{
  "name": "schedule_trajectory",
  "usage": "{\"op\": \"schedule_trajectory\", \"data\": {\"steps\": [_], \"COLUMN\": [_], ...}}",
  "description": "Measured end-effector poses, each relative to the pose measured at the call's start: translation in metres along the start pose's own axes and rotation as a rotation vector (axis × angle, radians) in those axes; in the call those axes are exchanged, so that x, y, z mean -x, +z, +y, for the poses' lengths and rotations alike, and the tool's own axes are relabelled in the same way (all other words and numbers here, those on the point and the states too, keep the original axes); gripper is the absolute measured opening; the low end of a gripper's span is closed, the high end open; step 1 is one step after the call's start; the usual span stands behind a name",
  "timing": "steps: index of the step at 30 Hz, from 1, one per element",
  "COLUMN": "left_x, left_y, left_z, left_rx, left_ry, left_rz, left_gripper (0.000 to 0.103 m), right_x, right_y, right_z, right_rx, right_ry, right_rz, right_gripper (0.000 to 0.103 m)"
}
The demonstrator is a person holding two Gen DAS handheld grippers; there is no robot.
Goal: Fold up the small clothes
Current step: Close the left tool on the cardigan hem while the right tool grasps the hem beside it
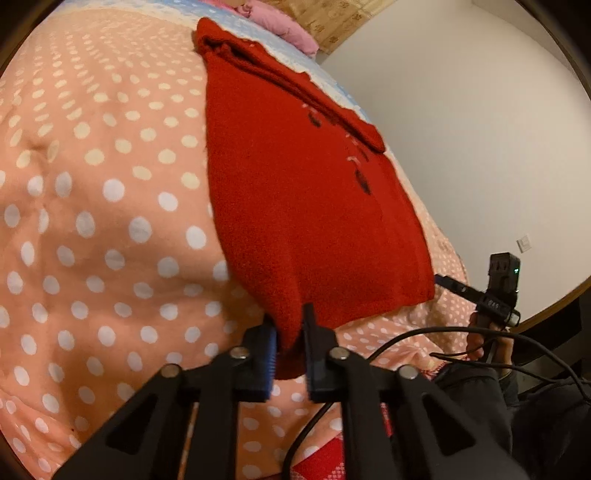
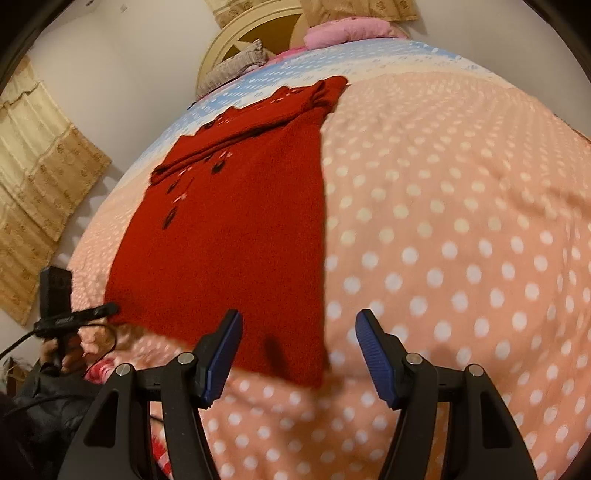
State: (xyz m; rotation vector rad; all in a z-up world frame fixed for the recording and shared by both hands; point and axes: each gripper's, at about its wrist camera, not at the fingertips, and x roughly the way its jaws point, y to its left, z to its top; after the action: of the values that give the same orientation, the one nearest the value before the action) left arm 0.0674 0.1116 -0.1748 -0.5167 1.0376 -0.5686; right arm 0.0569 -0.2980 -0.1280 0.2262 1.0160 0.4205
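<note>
Pinching the near hem corner of the red sweater in my left claw, I have its jaws clamped on the knit. It lies flat on the polka-dot bed, a sleeve folded across the top. My right claw hangs unclenched above the hem's other corner, gripping nothing

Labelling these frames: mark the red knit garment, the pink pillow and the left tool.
red knit garment (image 2: 229, 236): right wrist view, middle of the body panel.
pink pillow (image 2: 347, 31): right wrist view, its top surface.
left tool (image 1: 290, 354): left wrist view, midway between fingertips, pinching the hem corner.
</note>
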Motion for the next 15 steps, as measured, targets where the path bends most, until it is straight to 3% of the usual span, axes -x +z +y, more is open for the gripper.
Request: {"op": "schedule_trajectory", "data": {"steps": [4, 9, 11, 15], "left_x": [0.012, 0.024, 0.026, 0.026], "left_y": [0.003, 0.007, 0.008, 0.011], "left_z": [-0.013, -0.015, -0.015, -0.014], "left_rx": [-0.054, -0.058, -0.052, -0.064], "left_ry": [-0.011, -0.039, -0.052, -0.039], "left_rz": [-0.036, -0.071, -0.08, -0.083], "left_gripper": [0.01, 0.01, 0.01, 0.01], "right_x": [-0.006, -0.011, -0.011, -0.017], "right_y": [-0.005, -0.006, -0.007, -0.008], "right_z": [0.002, -0.01, -0.012, -0.011], "right_rx": [0.005, -0.055, -0.061, -0.071], "right_ry": [-0.026, 0.027, 0.061, 0.113], "right_rz": [0.032, 0.029, 0.042, 0.059], "right_gripper": [0.058, 0.051, 0.026, 0.021]}}
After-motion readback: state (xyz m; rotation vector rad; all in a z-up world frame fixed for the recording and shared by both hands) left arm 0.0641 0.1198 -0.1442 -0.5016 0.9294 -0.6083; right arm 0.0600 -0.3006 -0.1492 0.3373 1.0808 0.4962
